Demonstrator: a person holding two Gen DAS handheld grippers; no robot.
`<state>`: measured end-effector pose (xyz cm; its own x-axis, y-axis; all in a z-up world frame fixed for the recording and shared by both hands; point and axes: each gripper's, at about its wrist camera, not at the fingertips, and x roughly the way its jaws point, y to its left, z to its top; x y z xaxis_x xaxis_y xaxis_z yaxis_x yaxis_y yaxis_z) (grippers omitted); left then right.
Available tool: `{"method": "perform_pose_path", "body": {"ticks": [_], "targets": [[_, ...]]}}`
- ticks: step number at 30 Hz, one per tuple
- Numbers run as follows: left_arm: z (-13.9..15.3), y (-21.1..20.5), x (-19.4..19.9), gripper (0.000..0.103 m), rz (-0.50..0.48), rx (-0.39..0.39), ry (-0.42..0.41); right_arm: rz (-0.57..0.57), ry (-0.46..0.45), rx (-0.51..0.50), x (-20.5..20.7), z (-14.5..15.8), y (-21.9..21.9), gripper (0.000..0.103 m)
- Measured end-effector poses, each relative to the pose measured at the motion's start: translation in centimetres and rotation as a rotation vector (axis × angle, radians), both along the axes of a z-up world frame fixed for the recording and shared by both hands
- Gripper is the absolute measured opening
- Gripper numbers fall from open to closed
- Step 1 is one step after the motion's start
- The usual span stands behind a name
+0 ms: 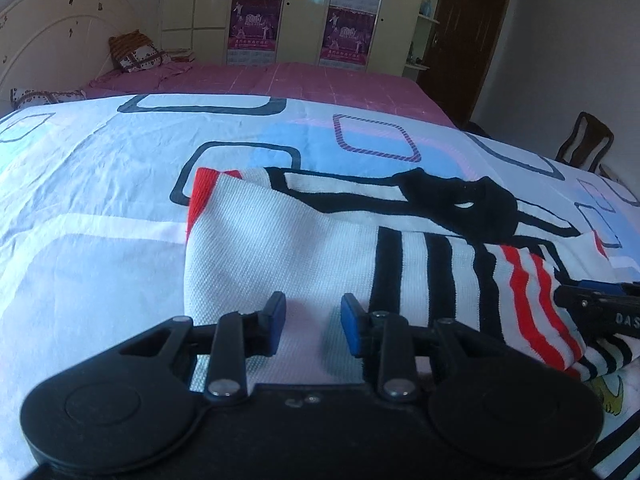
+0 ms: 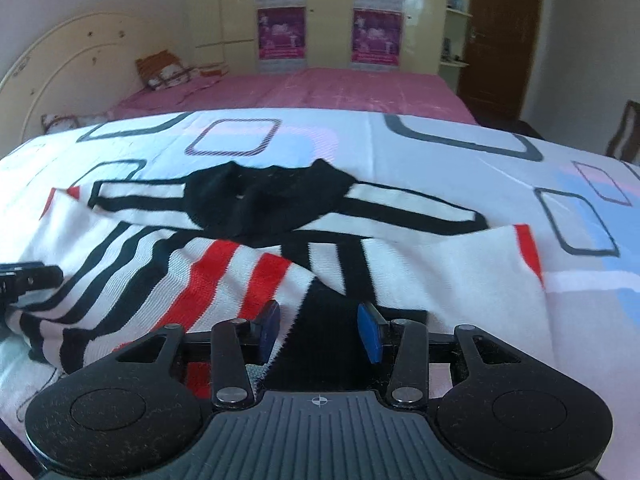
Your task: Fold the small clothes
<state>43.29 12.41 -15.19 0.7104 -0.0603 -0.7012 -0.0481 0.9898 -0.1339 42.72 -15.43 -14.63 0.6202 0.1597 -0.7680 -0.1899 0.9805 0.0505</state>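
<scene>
Both grippers have their jaws apart with nothing pinched: the left gripper [image 1: 313, 322] hovers over the plain white part of the shirt [image 1: 280, 248], and the right gripper [image 2: 320, 330] sits above its black hem patch. The shirt lies on the patterned sheet [image 1: 100, 208], already folded in from both sides, with the black collar at the far edge. To my eye the next step is a fresh grip on the near hem; each gripper should bite through all layers at matching corners, then carry the hem toward the collar evenly so the fold lands square. The shirt is a white knit with black and red stripes, red cuffs, and 1 loose striped sleeve bunched between the grippers, which may need smoothing first.
</scene>
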Motion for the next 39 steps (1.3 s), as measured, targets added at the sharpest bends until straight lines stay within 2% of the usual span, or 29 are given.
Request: {"method": "perform_pose_path", "body": {"ticks": [3, 7, 11, 14, 18, 21, 23, 25, 28, 32, 36, 39], "targets": [[0.1, -0.1, 0.1, 0.031, 0.004, 0.006, 0.006, 0.040, -0.004, -0.054, -0.8, -0.2, 0.3, 0.043], [0.4, -0.3, 0.1, 0.030, 0.008, 0.016, 0.021, -0.003, -0.033, 0.009, -1.4, 1.5, -0.9, 0.043], [0.7, -0.8, -0.3, 0.030, 0.013, 0.040, 0.022, 0.029, 0.016, -0.050, -1.8, 0.1, -1.0, 0.043], [1.7, -1.0, -1.4, 0.030, 0.022, 0.020, 0.005, 0.007, 0.011, -0.013, -2.2, 0.9, -1.7, 0.043], [2.8, -2.5, -3.4, 0.032, -0.016, 0.026, -0.023, 0.049, -0.017, 0.009, -3.5, 2.2, -1.7, 0.043], [2.1, -3.5, -4.7, 0.033, -0.021, 0.020, -0.005, 0.069, 0.006, 0.023, -4.4, 1.8, -1.8, 0.043], [1.0, -3.8, -4.8, 0.034, -0.009, 0.050, 0.022, 0.074, 0.020, -0.017, -5.0, 0.9, -2.1, 0.043], [0.4, -3.2, -4.8, 0.035, 0.019, 0.023, 0.018, 0.072, 0.014, -0.041, -5.1, 0.2, -2.7, 0.043], [0.5, -3.2, -4.4, 0.035, 0.041, 0.027, 0.028, 0.053, 0.045, 0.003, -4.6, 0.0, -4.2, 0.043], [0.8, -3.8, -4.5, 0.036, 0.059, 0.055, 0.030, 0.101, 0.038, -0.030, -5.1, 0.2, -4.1, 0.043], [2.0, -4.5, -5.1, 0.035, 0.087, 0.063, 0.034, 0.094, 0.038, 0.054, -5.4, 1.1, -5.2, 0.043], [3.0, -5.1, -6.2, 0.043, 0.087, 0.076, 0.026, 0.113, 0.019, 0.093, -6.1, 2.2, -5.6, 0.043]]}}
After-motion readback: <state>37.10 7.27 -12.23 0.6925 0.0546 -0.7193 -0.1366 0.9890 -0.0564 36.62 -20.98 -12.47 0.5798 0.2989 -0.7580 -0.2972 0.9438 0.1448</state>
